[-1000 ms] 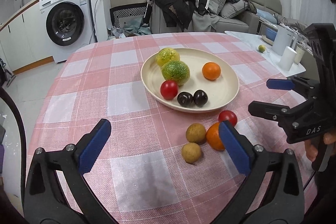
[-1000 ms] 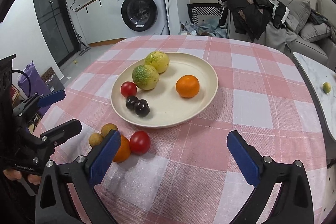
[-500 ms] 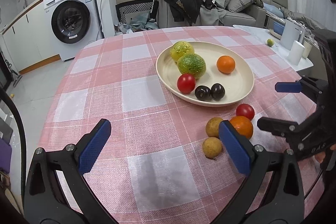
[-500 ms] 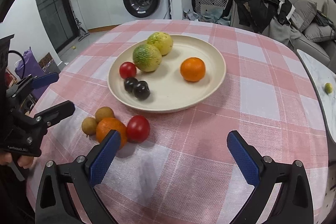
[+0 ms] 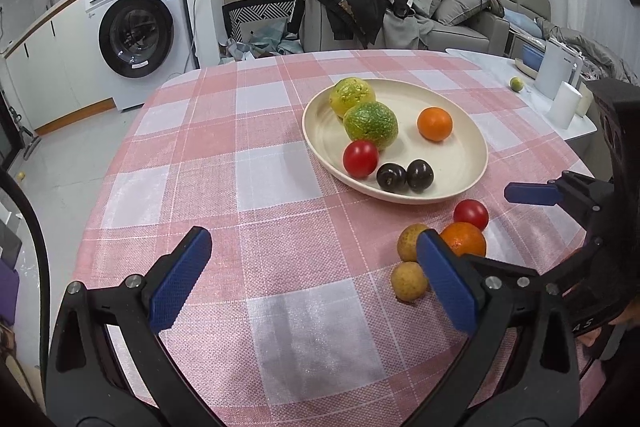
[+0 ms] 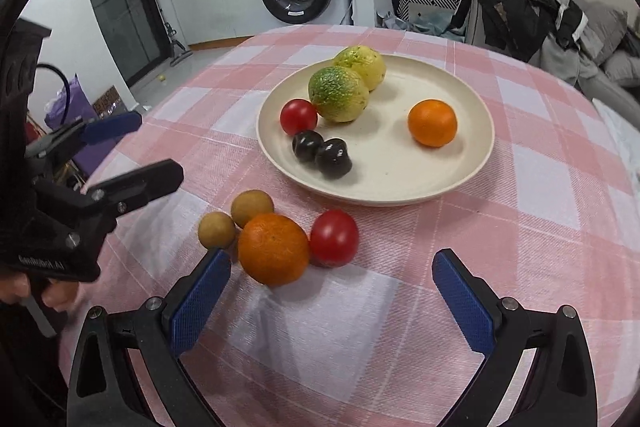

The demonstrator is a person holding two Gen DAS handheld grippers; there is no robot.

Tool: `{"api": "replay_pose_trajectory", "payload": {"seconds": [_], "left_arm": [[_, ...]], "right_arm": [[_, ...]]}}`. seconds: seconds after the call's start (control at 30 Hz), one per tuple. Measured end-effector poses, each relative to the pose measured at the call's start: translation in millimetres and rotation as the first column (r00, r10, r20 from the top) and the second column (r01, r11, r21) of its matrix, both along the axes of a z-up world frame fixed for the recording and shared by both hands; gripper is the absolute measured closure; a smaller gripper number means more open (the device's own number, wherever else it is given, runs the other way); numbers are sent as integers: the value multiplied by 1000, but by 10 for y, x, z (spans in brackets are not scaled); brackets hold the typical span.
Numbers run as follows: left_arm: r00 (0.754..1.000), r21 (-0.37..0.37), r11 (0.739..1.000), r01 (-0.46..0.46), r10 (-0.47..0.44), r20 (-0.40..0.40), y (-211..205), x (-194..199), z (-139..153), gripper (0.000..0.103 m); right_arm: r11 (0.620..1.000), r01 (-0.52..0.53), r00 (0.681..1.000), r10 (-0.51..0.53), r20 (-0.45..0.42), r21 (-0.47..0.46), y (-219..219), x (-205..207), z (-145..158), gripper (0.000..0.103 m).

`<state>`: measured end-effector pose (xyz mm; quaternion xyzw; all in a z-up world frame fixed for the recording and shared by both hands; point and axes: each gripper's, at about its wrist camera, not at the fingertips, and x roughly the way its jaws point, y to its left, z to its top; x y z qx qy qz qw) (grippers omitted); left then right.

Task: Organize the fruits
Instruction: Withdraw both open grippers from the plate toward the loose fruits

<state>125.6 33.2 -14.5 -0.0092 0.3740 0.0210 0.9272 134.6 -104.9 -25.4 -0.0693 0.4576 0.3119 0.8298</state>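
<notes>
A cream plate (image 5: 452, 155) on the pink checked cloth holds two yellow-green citrus (image 5: 371, 125), an orange (image 5: 435, 123), a red tomato (image 5: 360, 159) and two dark plums (image 5: 391, 177). In front of the plate (image 6: 400, 167), on the cloth, lie an orange (image 6: 273, 249), a red tomato (image 6: 334, 237) and two small brown fruits (image 6: 252, 207). My right gripper (image 6: 332, 263) is open just short of the loose orange and tomato. My left gripper (image 5: 312, 243) is open over bare cloth, with the brown fruits (image 5: 408, 281) beside its right finger. Neither holds anything.
The round table's edge curves close on the left. A white side table (image 5: 500, 67) at the right carries a kettle, cups and a small lime (image 5: 516, 83). A washing machine (image 5: 136, 35) and a clothes-piled sofa (image 5: 360, 11) stand behind.
My right gripper has moved forward and down towards the loose orange and tomato. My left gripper has shifted left, so the plate sits further right in its view. Both stayed open.
</notes>
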Motion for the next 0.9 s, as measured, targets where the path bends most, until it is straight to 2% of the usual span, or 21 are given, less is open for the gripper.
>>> {"api": "replay_pose_trajectory", "payload": {"seconds": [0.17, 0.33, 0.43, 0.6, 0.73, 0.9], "left_arm": [[1000, 0, 1000, 0, 0, -15, -15, 14, -31, 1], [998, -53, 998, 33, -36, -54, -50, 38, -74, 1], [994, -40, 997, 65, -68, -81, -121, 48, -120, 1], [987, -17, 994, 109, -110, -114, -243, 66, -203, 2], [980, -14, 991, 136, -136, -142, -305, 79, -272, 8], [971, -10, 986, 164, -164, -176, -368, 84, -347, 27]], "right_arm": [[999, 46, 999, -47, -8, -25, 82, 22, -92, 0], [997, -5, 999, 2, -38, -75, 65, 33, -105, 0], [992, -52, 999, 51, -11, -116, 18, 1, -94, 0], [991, -37, 999, 34, -27, -132, -150, 71, -108, 0], [990, 7, 1000, -11, -26, -137, -270, 154, -104, 0], [990, -5, 1000, 2, -25, -139, -255, 144, -106, 0]]}}
